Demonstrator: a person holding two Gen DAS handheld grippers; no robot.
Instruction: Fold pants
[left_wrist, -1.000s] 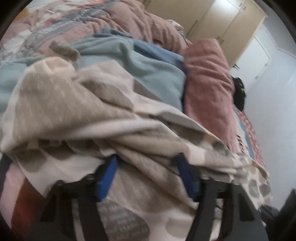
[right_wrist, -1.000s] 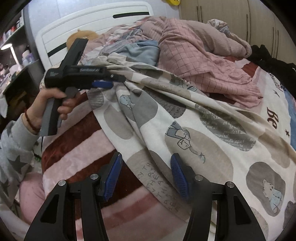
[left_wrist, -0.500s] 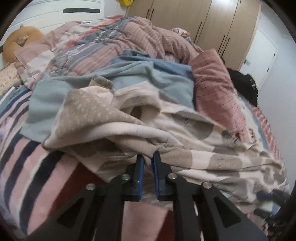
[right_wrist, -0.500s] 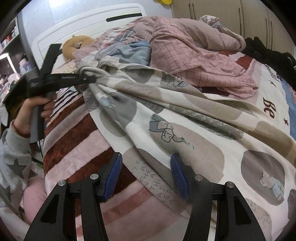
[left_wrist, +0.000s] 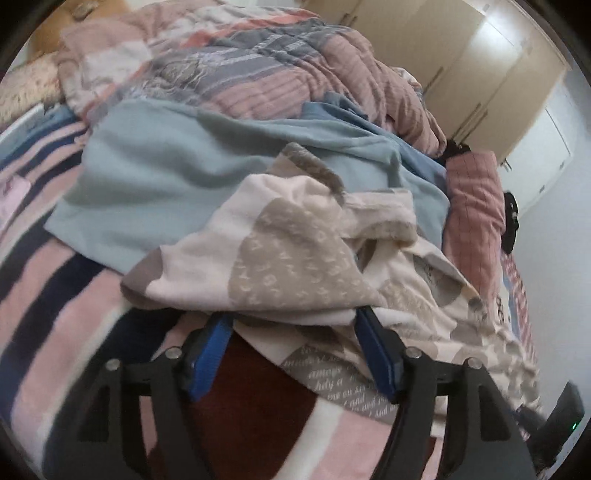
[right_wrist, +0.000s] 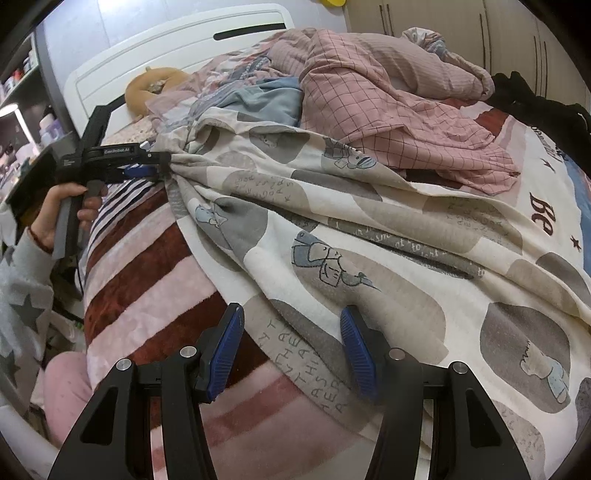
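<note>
Cream pants (right_wrist: 369, 240) with grey patches and small cartoon prints, spread wide over the bed's striped blanket (right_wrist: 147, 295), from the near left edge toward the far right corner. One end gathered into tight folds at the left edge of the bed, right at the tips of the left hand-held gripper (right_wrist: 162, 160). Held there by a hand (right_wrist: 62, 210) in a grey star-printed sleeve (right_wrist: 26, 295), just off the bed's left side.

From the left wrist view: left hand-held gripper (left_wrist: 295, 350) opening, blue pads (left_wrist: 212, 354) already well apart. Folded edge of the pants (left_wrist: 295, 258) draped over both tips and lying between them, not pinched by either pad. Behind the fold, a pale blue cloth (left_wrist: 166, 177), crumpled, partly under the pants.

Right hand-held gripper (right_wrist: 291, 347) at middling width, tilted down over the near edge of the bed. Lettered hem of the pants below and between its blue pads (right_wrist: 229, 347), with no squeeze on the cloth. Whether the tips touch the fabric: cannot tell.

Further back on the bed, a pink checked cloth (right_wrist: 388, 110) heaped beside the pants, overlapping their far edge. Black garment (right_wrist: 535, 99) at the far right corner. Orange cushion (right_wrist: 155, 85) against the white headboard (right_wrist: 177, 48). Beige wardrobe (left_wrist: 480, 74) beyond the bed.
</note>
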